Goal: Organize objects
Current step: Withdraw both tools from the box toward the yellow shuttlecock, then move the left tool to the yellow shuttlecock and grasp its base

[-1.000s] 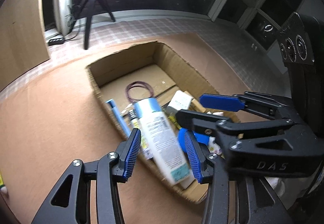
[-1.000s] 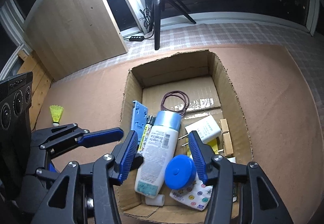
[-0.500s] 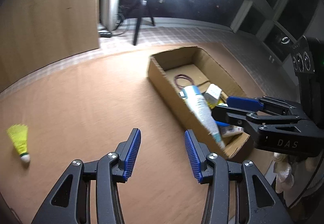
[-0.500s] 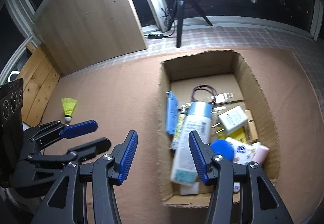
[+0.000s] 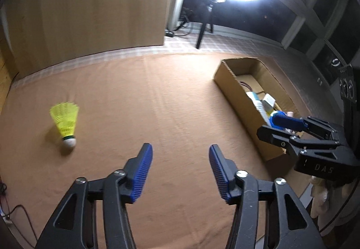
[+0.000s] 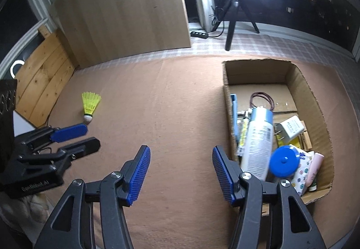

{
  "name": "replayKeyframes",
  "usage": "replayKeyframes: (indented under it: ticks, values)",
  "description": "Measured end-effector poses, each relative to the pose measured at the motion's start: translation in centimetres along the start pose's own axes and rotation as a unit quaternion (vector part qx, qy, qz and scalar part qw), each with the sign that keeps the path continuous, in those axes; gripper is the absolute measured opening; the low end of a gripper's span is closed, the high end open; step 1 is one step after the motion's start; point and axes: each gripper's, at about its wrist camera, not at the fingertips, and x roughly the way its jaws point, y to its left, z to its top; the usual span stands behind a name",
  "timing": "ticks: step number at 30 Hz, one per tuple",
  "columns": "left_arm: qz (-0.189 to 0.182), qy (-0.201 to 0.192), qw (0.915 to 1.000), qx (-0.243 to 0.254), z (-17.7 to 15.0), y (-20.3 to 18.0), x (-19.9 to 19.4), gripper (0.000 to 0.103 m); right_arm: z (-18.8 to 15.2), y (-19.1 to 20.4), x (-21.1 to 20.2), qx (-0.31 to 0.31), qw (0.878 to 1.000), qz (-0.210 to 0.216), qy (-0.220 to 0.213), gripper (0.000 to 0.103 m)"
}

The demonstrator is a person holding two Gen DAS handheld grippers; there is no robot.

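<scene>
Black angular plastic frames on left gripper (image 5: 180, 169) and right gripper (image 6: 181, 171), ribbed blue pads (image 5: 139, 175), silver screws (image 5: 240, 173), white lettering on the sides.

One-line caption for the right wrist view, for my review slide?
Right gripper, fingers opening and empty, over brown mat beside a filled cardboard box; yellow shuttlecock lies by the left gripper.

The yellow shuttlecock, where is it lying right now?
The yellow shuttlecock lies alone on the brown mat, left of both grippers in both views, far from the cardboard box on the right.
</scene>
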Motion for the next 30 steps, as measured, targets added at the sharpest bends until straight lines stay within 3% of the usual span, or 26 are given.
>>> replayKeyframes:
  ticks: [7,12,20,30]
  values:
    - [0.016,0.001,0.9995,-0.028,-1.0,4.0,-0.6,0.061,0.0,2.7,0.8,-0.017,0.999,-0.037,-0.002,0.055]
    - [0.023,0.002,0.9984,-0.051,-1.5,7.3,-0.3,0.067,0.1,4.0,1.1,-0.027,0.998,-0.063,-0.008,0.064]
    - [0.046,0.009,0.9952,-0.086,-1.7,13.3,-0.2,0.075,0.3,5.2,1.6,-0.026,0.997,-0.078,-0.012,0.068]
    - [0.038,0.007,0.9889,-0.143,1.0,20.0,1.0,0.075,0.2,6.3,2.7,-0.018,0.997,-0.070,-0.004,0.070]
